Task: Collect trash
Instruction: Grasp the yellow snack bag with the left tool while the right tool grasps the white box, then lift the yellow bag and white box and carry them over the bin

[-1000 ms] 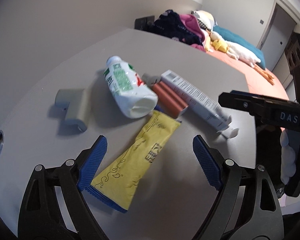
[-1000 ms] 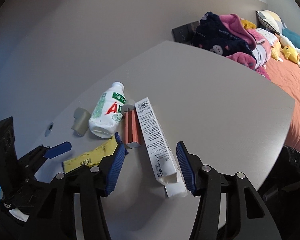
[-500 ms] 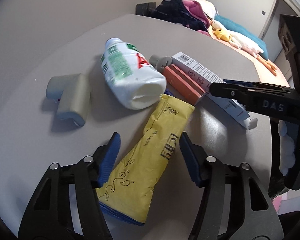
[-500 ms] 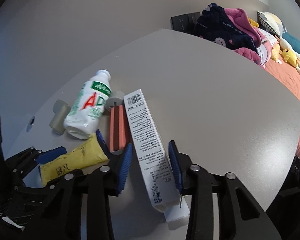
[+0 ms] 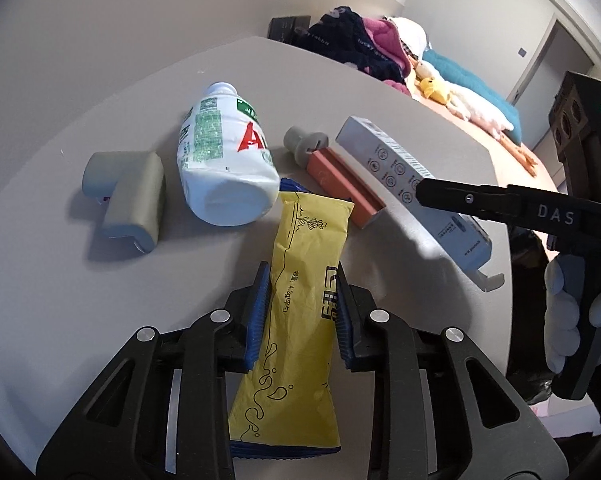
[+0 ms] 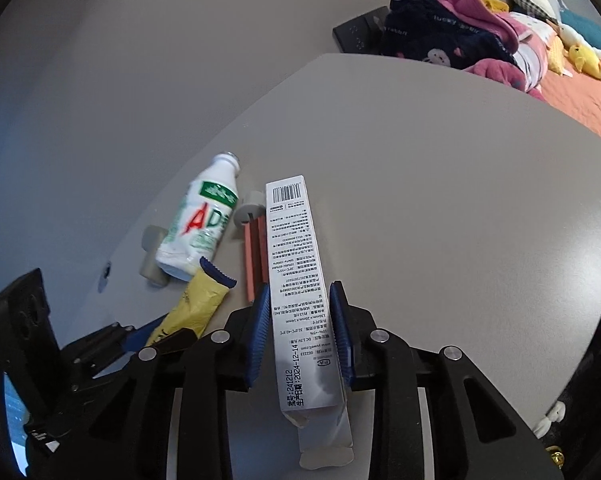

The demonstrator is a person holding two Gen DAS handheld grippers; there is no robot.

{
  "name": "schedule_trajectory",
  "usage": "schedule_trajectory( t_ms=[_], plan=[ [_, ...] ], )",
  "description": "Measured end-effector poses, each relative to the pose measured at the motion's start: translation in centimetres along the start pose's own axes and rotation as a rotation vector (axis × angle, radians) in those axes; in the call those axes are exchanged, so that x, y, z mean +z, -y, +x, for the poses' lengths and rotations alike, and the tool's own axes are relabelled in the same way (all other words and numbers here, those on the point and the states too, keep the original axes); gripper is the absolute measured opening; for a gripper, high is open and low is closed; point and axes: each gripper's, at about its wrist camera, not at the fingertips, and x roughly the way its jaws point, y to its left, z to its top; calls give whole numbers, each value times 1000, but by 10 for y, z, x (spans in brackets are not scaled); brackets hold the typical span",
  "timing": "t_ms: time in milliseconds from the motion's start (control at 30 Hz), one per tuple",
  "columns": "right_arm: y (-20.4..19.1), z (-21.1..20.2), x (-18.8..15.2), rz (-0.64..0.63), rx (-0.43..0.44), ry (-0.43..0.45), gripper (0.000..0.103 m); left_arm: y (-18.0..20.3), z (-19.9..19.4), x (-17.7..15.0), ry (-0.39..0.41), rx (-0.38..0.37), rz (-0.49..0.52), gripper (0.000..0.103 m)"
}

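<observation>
My left gripper (image 5: 300,300) is shut on a yellow wrapper packet (image 5: 304,320) lying on the grey table (image 5: 380,92); the packet also shows in the right wrist view (image 6: 192,308). My right gripper (image 6: 300,324) is shut on a long white carton (image 6: 296,280), seen in the left wrist view (image 5: 412,188) with its far end lifted. A white bottle (image 5: 220,160) lies on its side beside an orange box (image 5: 340,184) and a grey cap (image 5: 300,144).
A grey L-shaped block (image 5: 128,192) lies left of the bottle. Clothes (image 6: 452,36) and a black box (image 6: 356,32) sit at the table's far edge. A bed with soft toys (image 5: 460,96) is beyond the table.
Both grippers moved forward and closed: the left on the yellow packet, the right on the white carton. The carton's near end has risen off the table.
</observation>
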Motion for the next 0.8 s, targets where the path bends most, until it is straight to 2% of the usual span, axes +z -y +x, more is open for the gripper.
schedule_trajectory(
  t_ms=[367,800],
  plan=[
    [0,-47,-3,2,10,73,32,32,-15,11,28,-17,31,29],
    [14,-107,-14,5,-6,168,32,79,-30,24,73,-83,103,29]
  ],
)
